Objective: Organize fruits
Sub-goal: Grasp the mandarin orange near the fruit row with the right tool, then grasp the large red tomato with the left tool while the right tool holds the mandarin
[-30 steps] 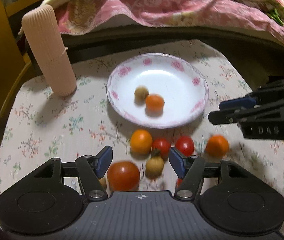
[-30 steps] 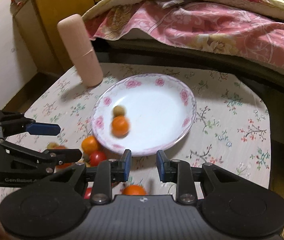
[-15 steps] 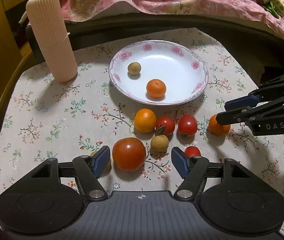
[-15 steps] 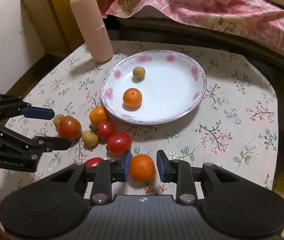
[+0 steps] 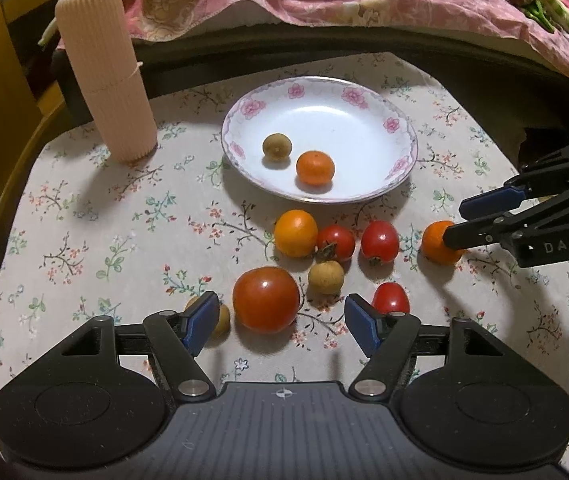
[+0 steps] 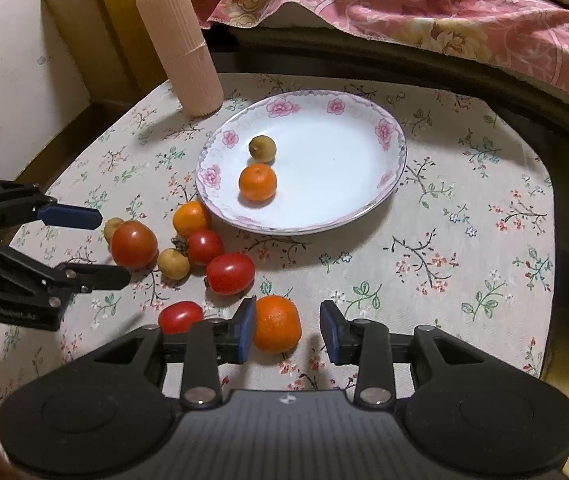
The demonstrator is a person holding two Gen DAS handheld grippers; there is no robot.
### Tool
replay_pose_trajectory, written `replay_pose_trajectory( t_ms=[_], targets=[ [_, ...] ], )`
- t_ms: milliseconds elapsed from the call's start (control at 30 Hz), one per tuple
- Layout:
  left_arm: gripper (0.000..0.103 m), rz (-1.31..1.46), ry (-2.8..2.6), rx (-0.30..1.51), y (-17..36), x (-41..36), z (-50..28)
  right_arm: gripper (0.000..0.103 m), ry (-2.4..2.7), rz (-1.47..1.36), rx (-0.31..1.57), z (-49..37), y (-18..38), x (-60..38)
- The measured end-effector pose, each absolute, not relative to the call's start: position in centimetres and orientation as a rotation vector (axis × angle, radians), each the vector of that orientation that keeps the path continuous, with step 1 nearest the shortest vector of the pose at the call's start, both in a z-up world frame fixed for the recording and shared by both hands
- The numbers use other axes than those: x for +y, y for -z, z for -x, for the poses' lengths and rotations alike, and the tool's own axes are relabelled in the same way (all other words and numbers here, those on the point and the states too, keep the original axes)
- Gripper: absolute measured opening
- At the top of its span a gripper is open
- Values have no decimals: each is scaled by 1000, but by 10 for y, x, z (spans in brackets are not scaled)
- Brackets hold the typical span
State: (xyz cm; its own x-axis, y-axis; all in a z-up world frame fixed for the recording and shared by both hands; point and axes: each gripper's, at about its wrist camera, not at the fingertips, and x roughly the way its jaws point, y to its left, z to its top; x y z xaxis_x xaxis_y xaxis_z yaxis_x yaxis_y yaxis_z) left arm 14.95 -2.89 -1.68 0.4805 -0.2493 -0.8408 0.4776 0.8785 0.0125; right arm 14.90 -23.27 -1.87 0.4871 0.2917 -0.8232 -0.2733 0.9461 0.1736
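On the flowered tablecloth (image 5: 84,208) sits a white plate (image 5: 388,124) with pink roses round its rim. In it lie two fruits, close but not touching: a small brownish-green round fruit (image 5: 277,147) and a mandarin (image 5: 315,168) just in front of it. Behind and to the left of the plate a ribbed pink cylinder (image 5: 104,72) stands upright near the table's far edge.

The rest of the fruit lies loose on the cloth in front of the plate: an orange (image 5: 295,233) beside a small tomato (image 5: 336,242), another small tomato (image 5: 379,241) further right, a tan longan (image 5: 325,277), a big tomato (image 5: 265,299), a cherry tomato (image 5: 390,298) and a second longan (image 5: 220,320) partly hidden behind the left tongs' finger.

The left gripper (image 5: 280,320) hangs above the cloth with its jaws spread wide, the big tomato lying between them and untouched by either pad.

The right gripper (image 6: 287,330) is opening around a loose mandarin (image 6: 277,324) that rests on the cloth. Its left pad looks to be right against the fruit's side, while the right pad stands clear of it with a gap, so nothing is gripped.
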Motion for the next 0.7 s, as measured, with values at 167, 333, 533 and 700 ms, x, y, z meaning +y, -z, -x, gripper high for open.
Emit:
replay_pose_trajectory(
  t_ms=[167, 333, 533, 700],
  targets=[
    [76, -259, 460, 983, 18, -28, -148, 37, -377, -10, 1017, -147, 22, -227],
    [79, -262, 463, 980, 17, -24, -147, 37, -404, -5, 1040, -148, 28, -219],
    [79, -275, 450, 992, 23, -18, -150, 37, -418, 11, 1072, -152, 36, -208],
    [79, -285, 429, 973, 20, -13, -153, 37, -417, 20, 1091, -152, 41, -205]
  ],
)
